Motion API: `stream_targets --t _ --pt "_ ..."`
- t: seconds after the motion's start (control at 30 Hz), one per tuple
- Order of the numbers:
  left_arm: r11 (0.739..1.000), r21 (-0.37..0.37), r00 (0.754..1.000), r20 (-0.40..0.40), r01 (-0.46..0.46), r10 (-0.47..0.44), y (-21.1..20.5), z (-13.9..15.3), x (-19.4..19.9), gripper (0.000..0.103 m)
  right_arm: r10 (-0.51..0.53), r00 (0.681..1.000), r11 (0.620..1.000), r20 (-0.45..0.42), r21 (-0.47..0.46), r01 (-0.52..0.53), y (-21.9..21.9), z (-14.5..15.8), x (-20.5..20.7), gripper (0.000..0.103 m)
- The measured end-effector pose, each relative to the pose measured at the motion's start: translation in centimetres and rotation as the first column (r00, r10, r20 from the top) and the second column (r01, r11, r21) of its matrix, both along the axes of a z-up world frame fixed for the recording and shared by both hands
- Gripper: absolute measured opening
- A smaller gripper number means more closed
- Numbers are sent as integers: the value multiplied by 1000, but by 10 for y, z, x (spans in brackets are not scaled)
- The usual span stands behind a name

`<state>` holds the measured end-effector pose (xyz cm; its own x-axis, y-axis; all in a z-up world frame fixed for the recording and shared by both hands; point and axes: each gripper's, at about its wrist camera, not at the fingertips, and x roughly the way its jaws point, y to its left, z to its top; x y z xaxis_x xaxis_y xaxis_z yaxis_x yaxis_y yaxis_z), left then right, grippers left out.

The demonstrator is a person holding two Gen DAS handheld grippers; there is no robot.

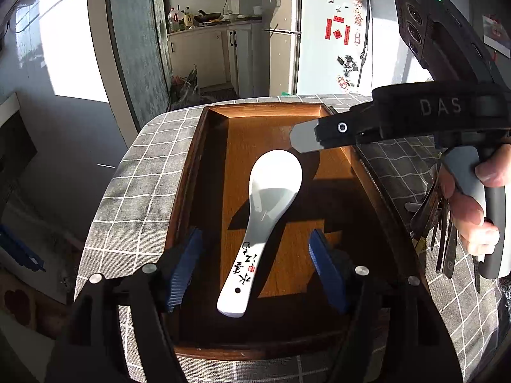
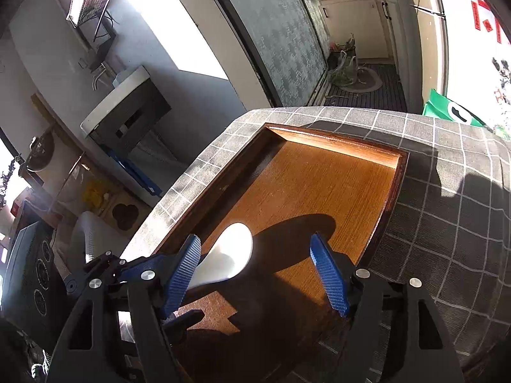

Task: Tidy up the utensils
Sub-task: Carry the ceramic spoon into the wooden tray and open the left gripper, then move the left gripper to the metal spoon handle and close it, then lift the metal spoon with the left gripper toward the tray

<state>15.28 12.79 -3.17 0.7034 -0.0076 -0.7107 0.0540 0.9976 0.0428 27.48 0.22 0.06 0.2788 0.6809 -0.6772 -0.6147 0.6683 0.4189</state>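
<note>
A white ceramic spoon [image 1: 271,210] with black characters on its handle lies flat in the wooden tray [image 1: 191,172], bowl pointing away. My left gripper [image 1: 255,268] is open, its blue pads [image 1: 186,265] on either side of the handle and clear of it. In the right wrist view my right gripper [image 2: 258,271] is also open over the tray [image 2: 319,172], nothing between its pads. The spoon's bowl [image 2: 233,252] shows just beyond its left pad. One grey finger [image 1: 305,135] of the right gripper reaches over the tray from the right, held by a hand [image 1: 472,210].
The tray sits on a table covered by a grey checked cloth [image 1: 134,191], whose edges drop off at the left and far sides. Several dark utensils [image 1: 444,239] lie on the cloth right of the tray. A green packet [image 2: 447,108] sits at the far right corner.
</note>
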Motion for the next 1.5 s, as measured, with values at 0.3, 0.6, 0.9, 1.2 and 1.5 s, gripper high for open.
stream_targets --t 0.3,0.6,0.9,1.2,1.5 --pt "981 0 980 34 194 -194 -63 22 -23 82 -100 992 995 72 -12 102 -112 38 -22 73" --pt "924 -85 926 -33 373 -377 -143 5 -34 80 -189 981 981 38 -45 191 -202 15 -47 62" --pt "891 -48 884 -114 450 -453 -209 -22 -44 65 -197 980 980 28 -16 198 -224 5 -66 61" --pt "901 -61 892 -128 430 -434 -209 -19 -39 11 -214 976 977 -35 13 215 -238 -3 -49 61" --pt "895 -85 886 -132 437 -445 -206 -19 -36 12 -224 974 973 -42 -55 222 -236 -26 -35 40"
